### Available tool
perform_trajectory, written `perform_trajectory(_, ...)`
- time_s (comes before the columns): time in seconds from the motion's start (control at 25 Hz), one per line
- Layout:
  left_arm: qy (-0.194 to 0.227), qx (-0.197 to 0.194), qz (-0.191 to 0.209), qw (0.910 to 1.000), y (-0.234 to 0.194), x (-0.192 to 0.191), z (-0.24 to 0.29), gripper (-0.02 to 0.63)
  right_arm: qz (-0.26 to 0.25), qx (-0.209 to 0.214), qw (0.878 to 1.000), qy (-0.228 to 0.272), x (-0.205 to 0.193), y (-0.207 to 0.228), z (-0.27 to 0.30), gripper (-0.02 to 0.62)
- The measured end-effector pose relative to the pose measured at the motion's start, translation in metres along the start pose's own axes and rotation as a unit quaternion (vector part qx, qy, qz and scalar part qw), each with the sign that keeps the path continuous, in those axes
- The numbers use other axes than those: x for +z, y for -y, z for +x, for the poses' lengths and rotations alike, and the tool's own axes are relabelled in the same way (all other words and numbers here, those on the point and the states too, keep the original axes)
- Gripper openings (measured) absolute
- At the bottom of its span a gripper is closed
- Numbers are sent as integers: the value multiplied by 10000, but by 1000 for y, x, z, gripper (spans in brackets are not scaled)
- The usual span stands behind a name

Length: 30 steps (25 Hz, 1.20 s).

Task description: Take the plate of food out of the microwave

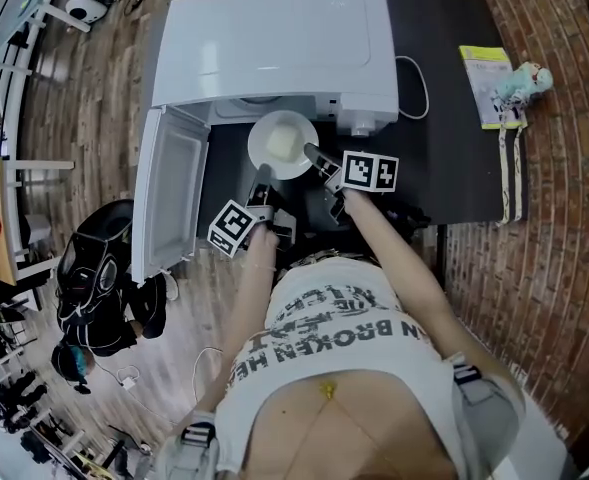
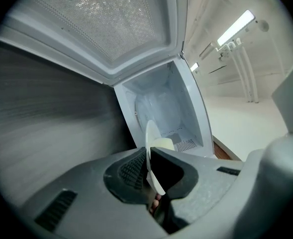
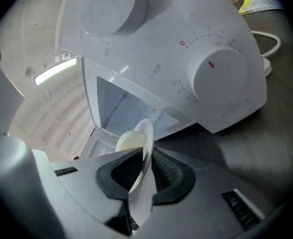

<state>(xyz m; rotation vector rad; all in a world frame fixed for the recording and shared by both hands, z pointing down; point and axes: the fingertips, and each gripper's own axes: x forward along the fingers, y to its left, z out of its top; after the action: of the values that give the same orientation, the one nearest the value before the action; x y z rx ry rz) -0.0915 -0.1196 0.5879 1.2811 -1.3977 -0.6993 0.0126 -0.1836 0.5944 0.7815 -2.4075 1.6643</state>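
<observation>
Left gripper (image 1: 263, 175) and right gripper (image 1: 313, 153) each clench an opposite rim of a round white plate (image 1: 299, 121) carrying a pale yellow lump of food (image 1: 281, 146). The plate is held level just outside the mouth of the white microwave oven (image 1: 274, 38) on the dark table (image 1: 454, 118). With only thin rim grips, uneven pulling or a tilt from either hand could slip the plate or spill the food.

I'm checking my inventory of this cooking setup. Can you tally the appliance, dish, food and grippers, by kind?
microwave: 1
plate: 1
food piece: 1
grippers: 2 (left gripper, right gripper)
Total: 5
</observation>
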Motion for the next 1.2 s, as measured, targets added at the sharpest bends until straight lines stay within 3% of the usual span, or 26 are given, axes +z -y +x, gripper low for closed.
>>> perform_trajectory(0.52, -152, -55, 136, 9998, -1, 13, -10, 28, 40, -18, 9998, 201, -9, -13, 5, 52)
perform_trajectory(1.2, -627, -241, 235, 9975, -20, 33, -63, 28, 187, -236, 9976, 618, -70, -47, 3, 52)
